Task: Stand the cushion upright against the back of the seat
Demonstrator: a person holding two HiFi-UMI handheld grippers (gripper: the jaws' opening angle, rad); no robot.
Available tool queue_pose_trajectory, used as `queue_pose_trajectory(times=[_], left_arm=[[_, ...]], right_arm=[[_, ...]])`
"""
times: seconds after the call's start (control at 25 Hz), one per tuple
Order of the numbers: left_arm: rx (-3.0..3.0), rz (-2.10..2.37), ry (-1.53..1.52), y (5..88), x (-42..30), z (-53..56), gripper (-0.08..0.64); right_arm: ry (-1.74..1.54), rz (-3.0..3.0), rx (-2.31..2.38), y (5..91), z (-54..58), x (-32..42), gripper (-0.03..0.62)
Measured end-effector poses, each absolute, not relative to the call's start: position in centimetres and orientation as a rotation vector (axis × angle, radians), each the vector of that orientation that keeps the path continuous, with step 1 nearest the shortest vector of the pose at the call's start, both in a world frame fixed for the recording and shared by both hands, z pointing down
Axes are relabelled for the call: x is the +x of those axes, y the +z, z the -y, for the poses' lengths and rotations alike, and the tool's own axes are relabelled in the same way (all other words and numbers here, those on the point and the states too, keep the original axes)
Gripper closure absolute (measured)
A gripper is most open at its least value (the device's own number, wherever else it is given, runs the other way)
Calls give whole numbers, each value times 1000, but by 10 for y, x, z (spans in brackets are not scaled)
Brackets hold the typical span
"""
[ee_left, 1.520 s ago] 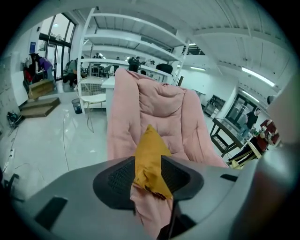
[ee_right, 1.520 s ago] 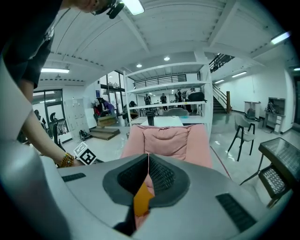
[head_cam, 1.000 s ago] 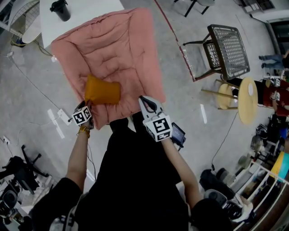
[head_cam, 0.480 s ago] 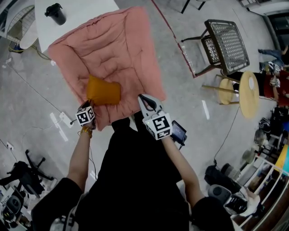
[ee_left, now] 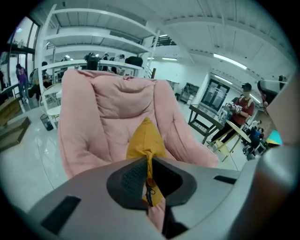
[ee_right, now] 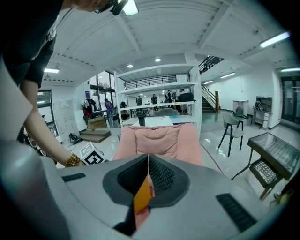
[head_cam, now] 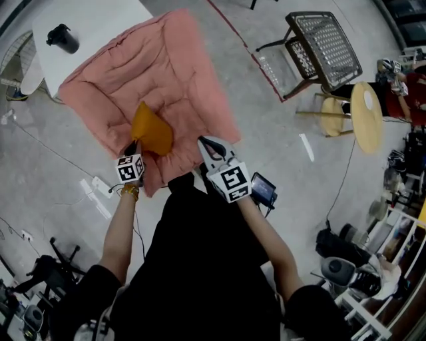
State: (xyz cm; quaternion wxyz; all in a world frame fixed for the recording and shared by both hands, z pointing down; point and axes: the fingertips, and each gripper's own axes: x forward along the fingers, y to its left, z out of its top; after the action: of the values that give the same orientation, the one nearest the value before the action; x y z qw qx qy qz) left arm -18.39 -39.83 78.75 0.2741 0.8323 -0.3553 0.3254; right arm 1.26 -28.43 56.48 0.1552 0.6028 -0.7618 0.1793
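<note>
A mustard-orange cushion (head_cam: 152, 130) (ee_left: 146, 138) lies tipped up on the front part of a pink padded seat (head_cam: 153, 73) (ee_left: 103, 108). My left gripper (head_cam: 134, 148) (ee_left: 149, 161) has just been closing and now pinches the cushion's near corner, with fabric bunched between the pads. Beside it, over the seat's front right edge, my right gripper (head_cam: 206, 142) (ee_right: 148, 164) is shut with nothing in it. In the right gripper view the seat (ee_right: 157, 138) stands ahead, and a sliver of the cushion (ee_right: 140, 199) shows below the jaws.
A white table (head_cam: 100, 20) bearing a black jug (head_cam: 61, 37) stands behind the seat. A metal mesh chair (head_cam: 323, 46) and a round wooden table (head_cam: 366, 116) stand to the right. Cables cross the floor at left. People stand far right.
The left gripper's jaws closed on the cushion's near corner and rose with it. The cushion went from lying flat to tipped up on one end. The right gripper stayed put.
</note>
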Motion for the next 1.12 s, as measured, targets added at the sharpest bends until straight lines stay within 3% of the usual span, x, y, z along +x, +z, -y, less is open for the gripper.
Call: queue_pose_trajectory(times=[0.68, 1.12], left_arm=[[2551, 647, 849, 736, -70, 441, 525], [2546, 634, 907, 758, -38, 506, 525]], right_arm=[[538, 2072, 1869, 559, 268, 46, 577], [608, 2040, 1844, 585, 284, 67, 577]])
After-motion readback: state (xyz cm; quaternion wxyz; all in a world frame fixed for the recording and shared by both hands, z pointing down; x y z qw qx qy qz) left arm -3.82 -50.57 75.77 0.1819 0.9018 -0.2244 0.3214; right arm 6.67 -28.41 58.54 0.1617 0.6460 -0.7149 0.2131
